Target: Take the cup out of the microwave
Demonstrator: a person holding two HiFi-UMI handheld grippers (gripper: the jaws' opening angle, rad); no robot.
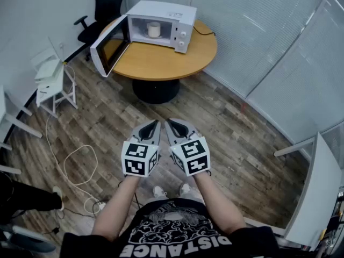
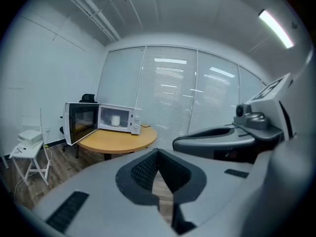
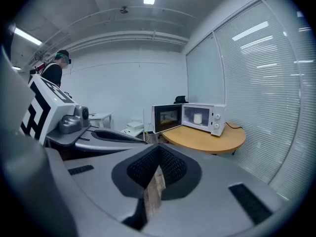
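A white microwave (image 1: 161,21) stands on a round wooden table (image 1: 161,63) across the room, its door (image 1: 110,47) swung open to the left. Inside it stands a pale cup (image 1: 154,29), upright. The cup (image 2: 116,120) also shows small in the left gripper view, and the cup (image 3: 198,118) in the right gripper view. My left gripper (image 1: 155,124) and right gripper (image 1: 169,123) are held side by side in front of my body, well short of the table. Both are shut with nothing between the jaws. Both point toward the microwave and slightly down.
Wood-plank floor lies between me and the table. A black office chair (image 1: 105,7) stands behind the microwave door. A small white stand (image 1: 51,82) and loose cables (image 1: 75,165) are at the left. White desks (image 1: 317,198) line the right, and blinds cover the far wall.
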